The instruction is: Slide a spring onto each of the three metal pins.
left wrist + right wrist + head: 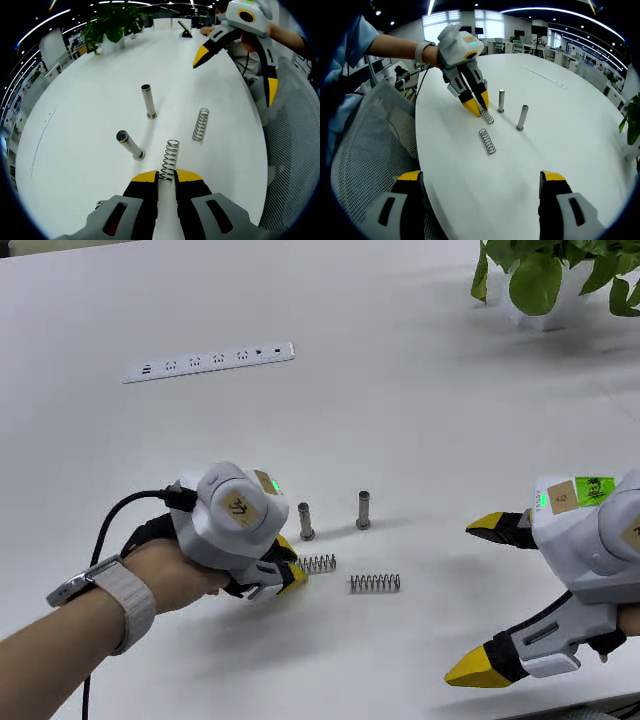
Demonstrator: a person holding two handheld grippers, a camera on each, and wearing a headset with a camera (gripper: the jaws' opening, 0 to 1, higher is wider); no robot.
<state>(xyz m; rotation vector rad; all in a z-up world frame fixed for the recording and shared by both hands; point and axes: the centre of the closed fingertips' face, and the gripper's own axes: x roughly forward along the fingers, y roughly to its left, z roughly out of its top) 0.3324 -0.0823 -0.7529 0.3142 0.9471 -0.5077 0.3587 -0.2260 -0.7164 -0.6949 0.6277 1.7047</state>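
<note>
Left claw (166, 176) pinched on the end of a spring (170, 155), just beside a pin (129, 144). Right claw (480, 182) spread wide at the worktop (545, 140) edge. Lots of bare room between both claws.

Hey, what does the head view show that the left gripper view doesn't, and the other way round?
Head view's extras: a white power strip and the wristband behind the left gripper. Left gripper view's extras: a mesh chair and a dark object at the far end. Shared: two upright pins, the near spring between the left gripper's jaws, a second loose spring, the potted plant and the open right gripper.
</note>
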